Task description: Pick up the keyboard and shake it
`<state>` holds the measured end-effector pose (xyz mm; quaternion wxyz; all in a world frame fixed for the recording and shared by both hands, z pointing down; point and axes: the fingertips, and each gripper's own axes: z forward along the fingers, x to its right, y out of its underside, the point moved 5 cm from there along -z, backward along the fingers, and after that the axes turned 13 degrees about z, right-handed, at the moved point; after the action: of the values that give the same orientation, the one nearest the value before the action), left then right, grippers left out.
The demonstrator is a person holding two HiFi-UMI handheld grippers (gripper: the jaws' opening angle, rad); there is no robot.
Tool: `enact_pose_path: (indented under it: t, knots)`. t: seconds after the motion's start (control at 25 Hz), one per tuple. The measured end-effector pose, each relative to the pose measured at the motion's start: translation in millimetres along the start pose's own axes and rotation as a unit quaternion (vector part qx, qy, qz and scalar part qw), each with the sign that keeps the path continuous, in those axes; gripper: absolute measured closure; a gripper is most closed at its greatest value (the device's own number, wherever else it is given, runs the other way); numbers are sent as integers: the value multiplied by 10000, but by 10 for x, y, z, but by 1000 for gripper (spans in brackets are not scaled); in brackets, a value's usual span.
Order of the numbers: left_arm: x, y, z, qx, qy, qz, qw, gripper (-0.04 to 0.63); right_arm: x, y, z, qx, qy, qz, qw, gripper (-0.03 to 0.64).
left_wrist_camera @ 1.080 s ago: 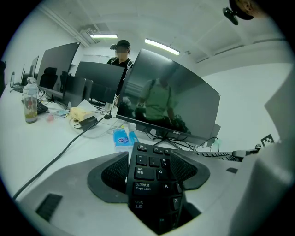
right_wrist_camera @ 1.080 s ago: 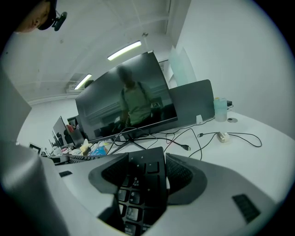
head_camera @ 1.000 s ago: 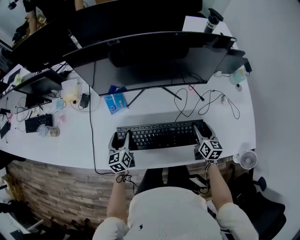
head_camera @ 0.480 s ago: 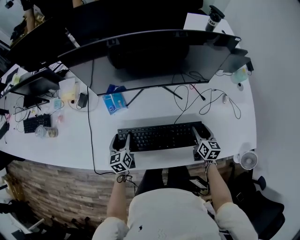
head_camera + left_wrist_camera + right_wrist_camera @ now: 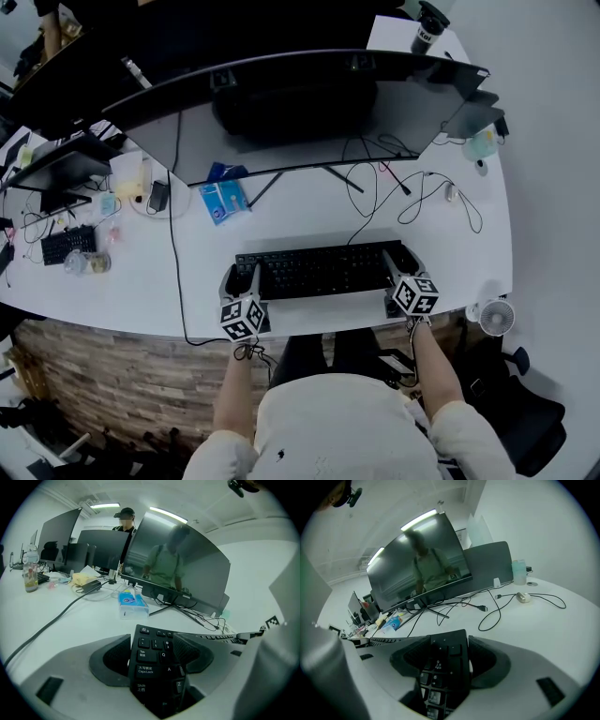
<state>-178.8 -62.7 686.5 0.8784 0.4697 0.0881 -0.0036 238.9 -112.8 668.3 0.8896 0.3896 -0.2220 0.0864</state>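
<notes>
A black keyboard [image 5: 319, 270] lies crosswise near the front edge of the white desk [image 5: 141, 281]. My left gripper [image 5: 242, 281] is shut on its left end, and the Caps Lock and Shift keys [image 5: 145, 670] show between the pads in the left gripper view. My right gripper [image 5: 401, 272] is shut on its right end, with the number-pad keys [image 5: 440, 667] between its pads. In the gripper views the keyboard stands edge-up between the jaws [image 5: 157, 651] [image 5: 445, 653]. I cannot tell whether it rests on the desk or hangs just above it.
A wide curved monitor [image 5: 281, 112] stands behind the keyboard, its stand legs and loose cables [image 5: 412, 202] on the desk. A blue tissue pack [image 5: 223, 200] lies left of centre. A small fan [image 5: 496, 317] sits at the right corner. A person [image 5: 124, 520] stands behind the far monitors.
Both grippers keep their hold on the keyboard's ends. The head view has shifted slightly, so the monitor sits higher in the picture; the keyboard has barely moved.
</notes>
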Motion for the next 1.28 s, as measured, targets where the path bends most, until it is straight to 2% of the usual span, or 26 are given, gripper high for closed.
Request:
enact_pose_path:
  t: [1.28]
  knots:
    - [-19,196,299,-391,39,-121,9992,321,181,97,272,-336,219,89,9992,370]
